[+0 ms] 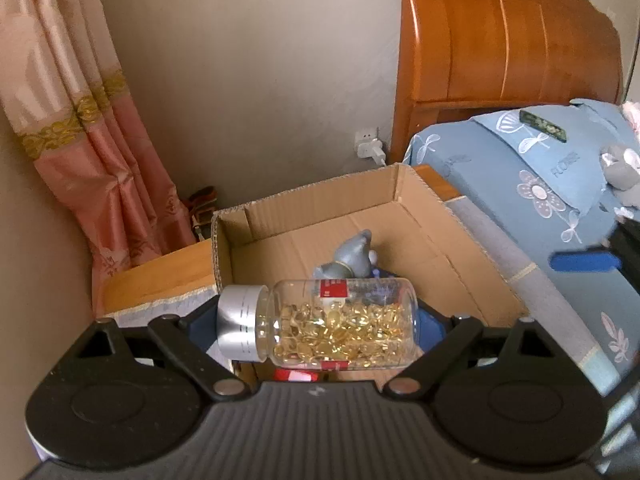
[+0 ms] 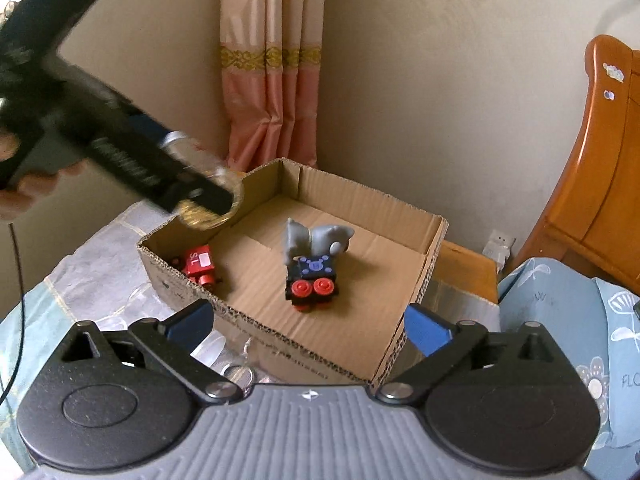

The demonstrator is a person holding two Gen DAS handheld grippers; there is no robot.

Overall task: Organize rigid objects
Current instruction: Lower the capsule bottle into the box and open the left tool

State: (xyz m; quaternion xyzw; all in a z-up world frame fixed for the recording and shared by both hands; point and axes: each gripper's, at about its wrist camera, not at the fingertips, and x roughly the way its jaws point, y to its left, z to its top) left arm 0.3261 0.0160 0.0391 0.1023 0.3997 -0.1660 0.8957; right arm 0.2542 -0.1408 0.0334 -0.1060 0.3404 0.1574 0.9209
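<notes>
Left gripper (image 1: 320,328) clamps a clear bottle (image 1: 340,326) of golden capsules crosswise between its blue pads, silver cap (image 1: 240,326) pointing to 9 o'clock, held above the near wall of the open cardboard box (image 1: 400,196). Right gripper (image 2: 310,326) has its jaws spread wide with nothing between them, hovering at the near edge of the box. In the right wrist view, a grey elephant toy on a black wheeled block (image 2: 314,264) stands mid-floor of the box, a small red toy (image 2: 198,266) lies toward 9 o'clock in the corner, and the blurred left gripper with the bottle hangs at 10 o'clock over the box rim.
</notes>
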